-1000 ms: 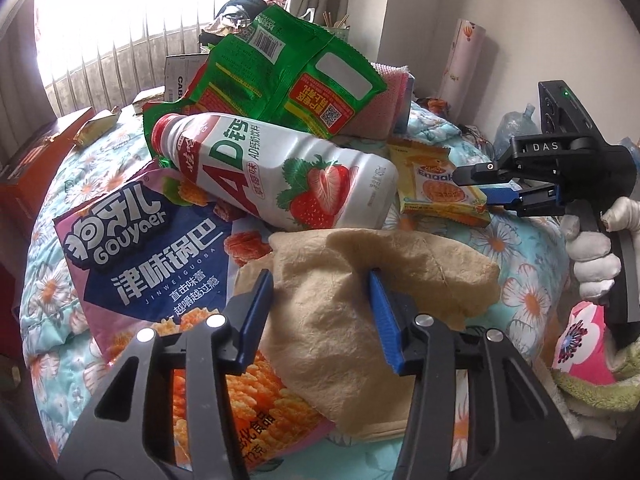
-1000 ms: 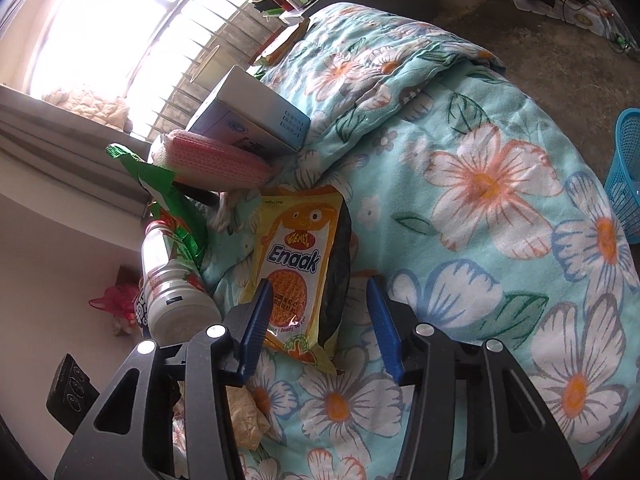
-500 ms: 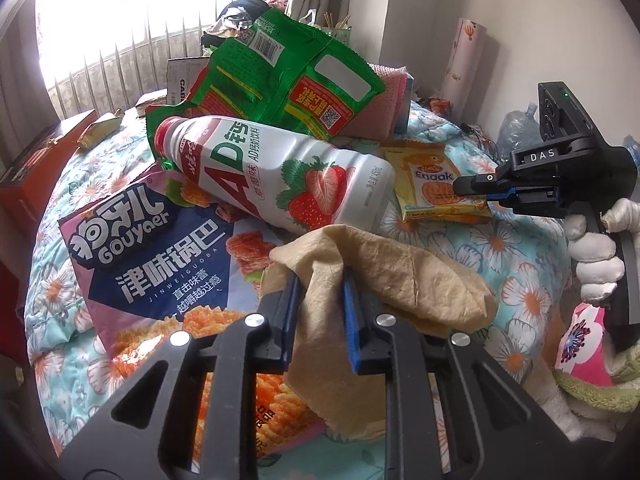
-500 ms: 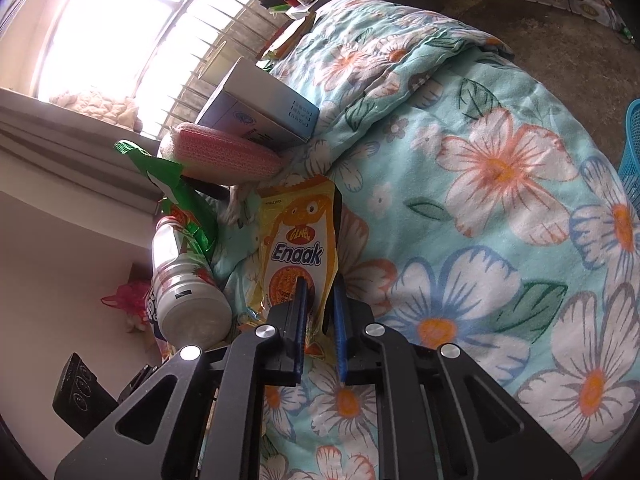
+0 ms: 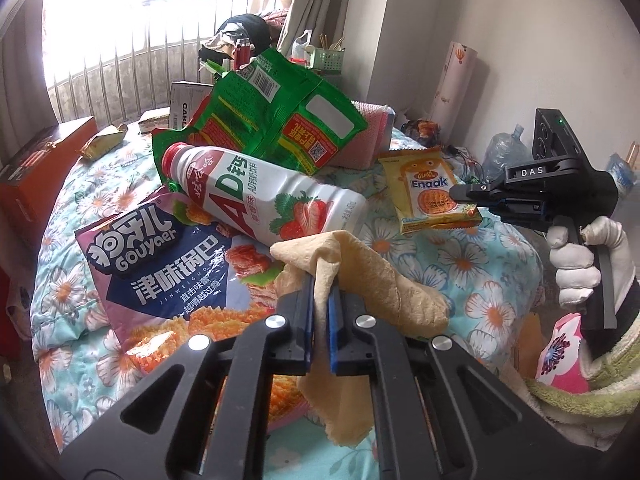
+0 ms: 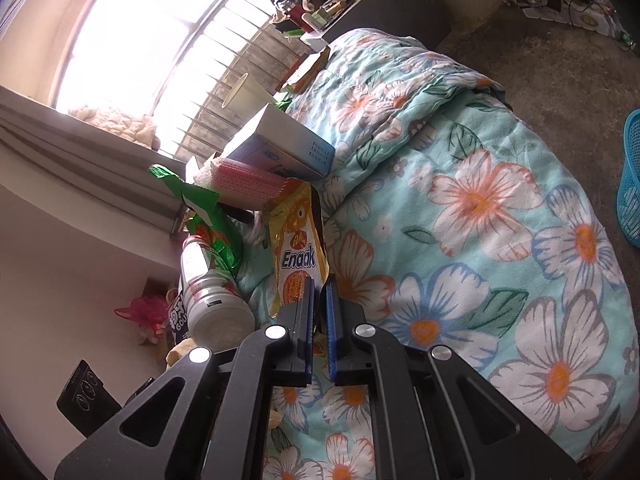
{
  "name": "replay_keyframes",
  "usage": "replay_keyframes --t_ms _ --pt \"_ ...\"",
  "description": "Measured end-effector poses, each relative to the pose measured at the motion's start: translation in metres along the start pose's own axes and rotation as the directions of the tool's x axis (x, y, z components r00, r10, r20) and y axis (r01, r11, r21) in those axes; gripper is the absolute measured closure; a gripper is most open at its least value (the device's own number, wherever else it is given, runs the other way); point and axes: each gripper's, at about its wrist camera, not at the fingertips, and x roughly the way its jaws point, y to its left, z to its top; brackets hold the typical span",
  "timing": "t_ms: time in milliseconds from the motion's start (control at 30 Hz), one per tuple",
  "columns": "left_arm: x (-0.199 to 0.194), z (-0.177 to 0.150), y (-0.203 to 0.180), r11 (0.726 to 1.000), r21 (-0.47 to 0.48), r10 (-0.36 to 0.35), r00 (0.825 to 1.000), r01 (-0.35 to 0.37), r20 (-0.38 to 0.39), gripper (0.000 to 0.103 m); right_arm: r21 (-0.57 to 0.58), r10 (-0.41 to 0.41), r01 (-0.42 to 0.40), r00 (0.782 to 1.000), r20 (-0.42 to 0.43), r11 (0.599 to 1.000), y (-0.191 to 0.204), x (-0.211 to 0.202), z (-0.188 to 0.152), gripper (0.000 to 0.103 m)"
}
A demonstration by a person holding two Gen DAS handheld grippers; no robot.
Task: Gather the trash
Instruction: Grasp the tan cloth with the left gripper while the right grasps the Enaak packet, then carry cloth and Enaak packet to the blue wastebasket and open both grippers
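Observation:
On the floral quilt [image 5: 480, 264] lies a pile of litter. My left gripper [image 5: 320, 284] is shut on a crumpled tan paper napkin [image 5: 384, 280], whose fold stands up between the blue pads. To the right, a gloved hand [image 5: 576, 276] holds my right gripper [image 5: 460, 194], which is shut on the lower edge of a yellow Enaak snack packet [image 5: 430, 190]. The right wrist view shows the same packet [image 6: 294, 248] pinched between the right gripper [image 6: 318, 280] pads and raised off the quilt.
A strawberry drink bottle [image 5: 260, 200] lies on a purple snack bag [image 5: 160, 272], with a green bag [image 5: 276, 120] behind it. A pink sponge [image 6: 240, 184] and a white box [image 6: 280, 148] sit further back. A blue basket [image 6: 632, 184] stands on the floor at the right.
Both grippers went from open to shut, the left on the tan napkin and the right on the Enaak packet. Both then rose a little, lifting the napkin and the packet's near edge.

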Motion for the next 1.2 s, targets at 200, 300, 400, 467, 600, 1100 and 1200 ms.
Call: replay_keyframes --t_ms 200,300,400,467,600,1100,1200 --pt "-0.022 0.008 -0.013 0.998 -0.001 -0.065 0.997 0.065 0.046 0.099 0.009 0.031 -0.032 0.998 0.048 0.999 -0.005 -0.021 -0.001 0.098" --pt "-0.028 0.015 -0.021 0.994 -0.008 -0.105 0.993 0.105 0.06 0.099 0.016 0.045 -0.047 0.996 0.077 0.999 -0.01 -0.032 -0.001 0.098" --pt "-0.031 0.024 -0.032 0.993 0.014 -0.12 0.99 0.119 0.073 0.099 0.026 0.053 -0.056 0.993 0.109 0.998 -0.017 -0.046 -0.001 0.098" --pt "-0.032 0.03 -0.043 0.992 0.042 -0.125 0.989 0.122 0.079 0.099 0.036 0.057 -0.062 0.989 0.134 0.997 -0.025 -0.058 -0.001 0.098" --pt "-0.028 0.042 -0.069 0.984 0.094 -0.16 0.984 0.152 0.082 0.099 0.054 0.054 -0.066 0.979 0.198 0.996 -0.042 -0.086 0.001 0.098" --pt "0.068 0.147 -0.244 0.851 0.298 -0.44 0.897 0.432 -0.043 0.099 0.227 -0.22 0.119 0.839 0.498 0.967 -0.149 -0.217 0.023 0.098" --pt "0.113 0.164 -0.291 0.82 0.29 -0.48 0.869 0.493 -0.121 0.099 0.3 -0.331 0.195 0.79 0.516 0.934 -0.181 -0.233 0.029 0.098"
